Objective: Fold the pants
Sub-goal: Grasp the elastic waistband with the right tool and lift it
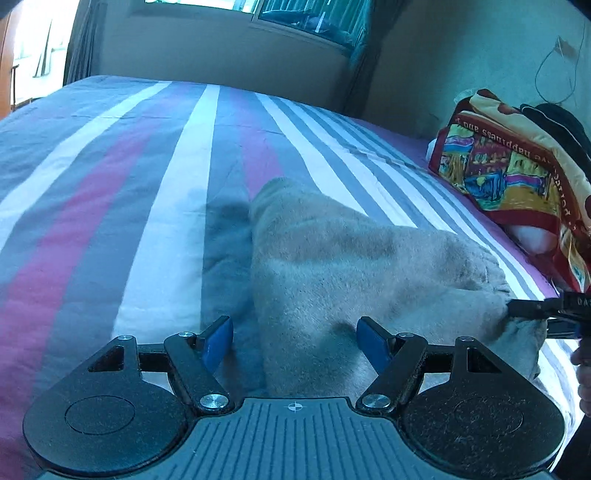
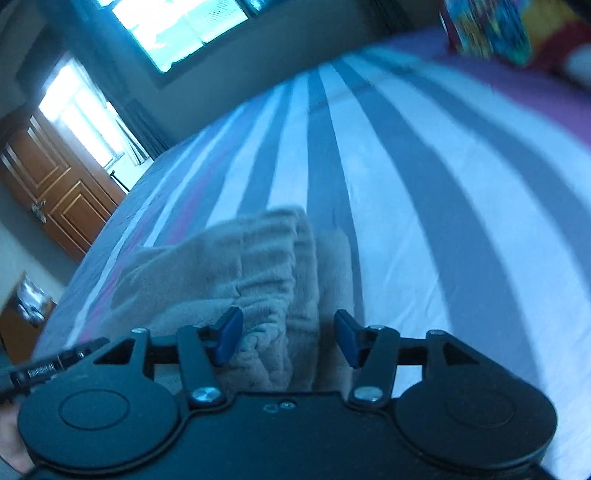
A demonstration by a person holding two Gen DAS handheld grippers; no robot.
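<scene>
My left gripper (image 1: pixel 294 343) sits with its blue pads spread wide, nothing pinched, and the beige fleece pants (image 1: pixel 351 266) bunch up right between and ahead of them. The right gripper (image 2: pixel 288 341) is wide apart too in its own view, with the gathered edge of the pants (image 2: pixel 251 280) under its left pad. In the left view that right gripper (image 1: pixel 535 312) pokes in from the right edge, its tip against the far corner of the fabric; I can't tell from there whether it's actually pinching.

The pants lie in a rumpled heap on the bed (image 1: pixel 110 184), near the side closest to me. Loads of open striped bedspread ahead and off to the left, right up to the far edge under the window (image 1: pixel 295 14). On the right it's tighter: a colourful printed cushion (image 1: pixel 509 166) sits near the wall.

Writing: the cushion shows upside-down text, I can make out "happiness and". The other gripper's body (image 2: pixel 40 373) has a small white label, too blurry to read. A wooden door (image 2: pixel 55 184) is off to the left.
</scene>
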